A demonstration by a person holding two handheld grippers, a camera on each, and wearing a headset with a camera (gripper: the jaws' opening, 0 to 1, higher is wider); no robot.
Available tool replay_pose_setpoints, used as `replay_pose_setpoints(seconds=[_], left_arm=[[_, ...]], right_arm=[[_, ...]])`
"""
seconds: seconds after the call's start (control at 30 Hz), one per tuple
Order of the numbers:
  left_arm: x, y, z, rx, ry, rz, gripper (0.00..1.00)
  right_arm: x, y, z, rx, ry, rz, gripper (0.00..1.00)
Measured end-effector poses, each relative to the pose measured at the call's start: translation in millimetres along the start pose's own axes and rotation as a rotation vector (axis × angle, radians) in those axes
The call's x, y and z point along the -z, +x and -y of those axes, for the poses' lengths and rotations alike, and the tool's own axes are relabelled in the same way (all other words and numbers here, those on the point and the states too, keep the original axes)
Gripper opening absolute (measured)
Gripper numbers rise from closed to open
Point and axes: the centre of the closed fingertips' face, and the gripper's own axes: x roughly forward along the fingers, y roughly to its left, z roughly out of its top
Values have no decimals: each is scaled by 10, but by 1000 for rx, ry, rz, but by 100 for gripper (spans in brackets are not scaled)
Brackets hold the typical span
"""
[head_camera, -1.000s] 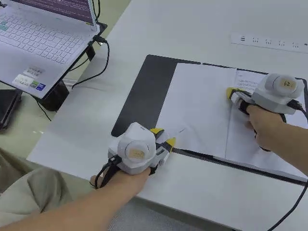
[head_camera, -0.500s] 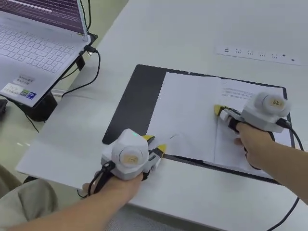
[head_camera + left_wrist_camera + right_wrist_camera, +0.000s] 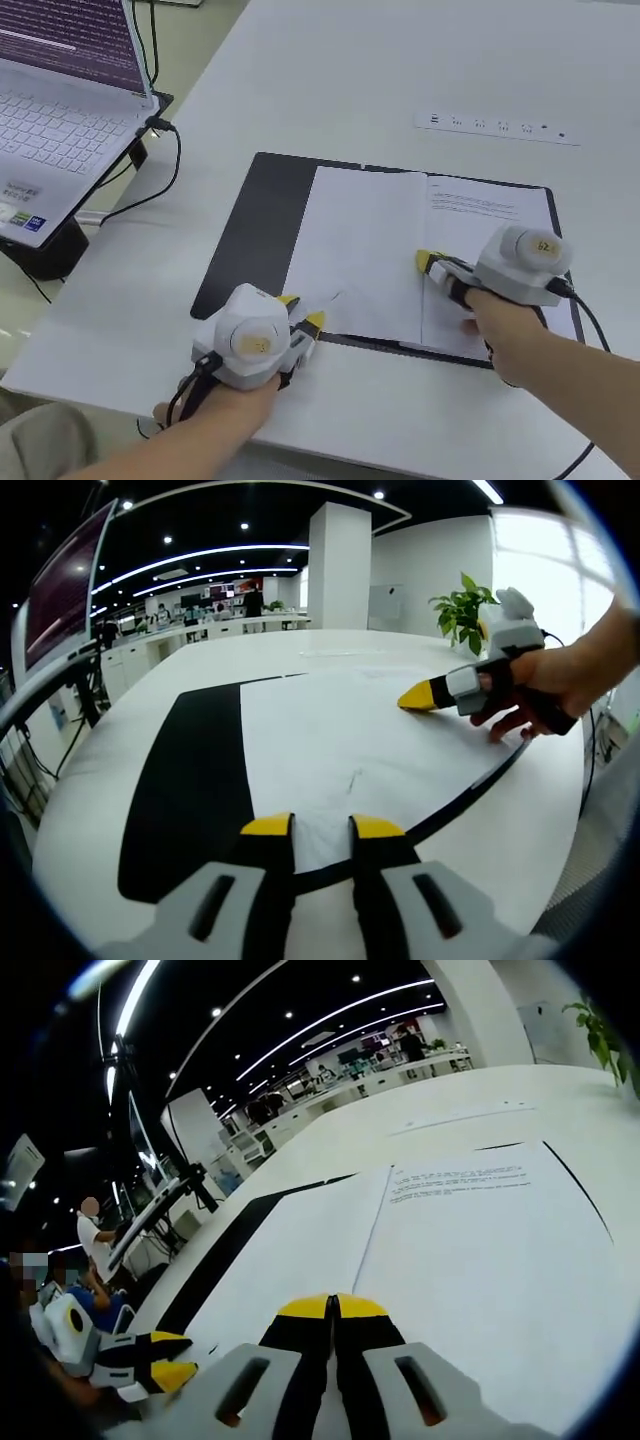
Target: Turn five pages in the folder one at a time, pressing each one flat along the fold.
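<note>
A black folder lies open on the white table, with a blank white page on its left half and a page with a few printed lines on its right. My right gripper is shut, and its yellow tips rest on the fold about halfway down. My left gripper sits at the blank page's near edge. Its jaws stand slightly apart with nothing between them. The left gripper view also catches the right gripper, and the right gripper view catches the left gripper.
An open laptop on a stand sits at the far left, and its black cable trails toward the folder. A white power strip lies beyond the folder. A potted plant stands at the table's far side.
My right gripper has slid down the fold toward me, from the upper part to about the middle. The left gripper has stayed at the page's near edge. The head camera has shifted.
</note>
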Motion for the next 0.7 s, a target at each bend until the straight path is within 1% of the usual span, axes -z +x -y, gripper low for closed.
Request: replay_pose_setpoints(seconds=[0.03, 0.1, 0.2, 0.23, 0.37, 0.7], left_arm=[[0, 0, 1, -1, -2, 0, 20], [0, -1, 3, -1, -3, 1, 20], [-3, -6, 6, -3, -8, 2, 20], [-2, -7, 7, -4, -11, 3, 20], [-2, -15, 12, -5, -13, 3, 20], [-18, -52, 25, -4, -11, 0, 20]], right_arm=[[16, -15, -11, -2, 1, 0, 0], [8, 0, 27, 2, 6, 2, 0], [82, -78, 9, 0, -2, -8, 0], [121, -96, 6, -2, -5, -21, 0], [271, -204, -76, -26, -25, -43, 0], [486, -396, -192, -34, -25, -68, 0]])
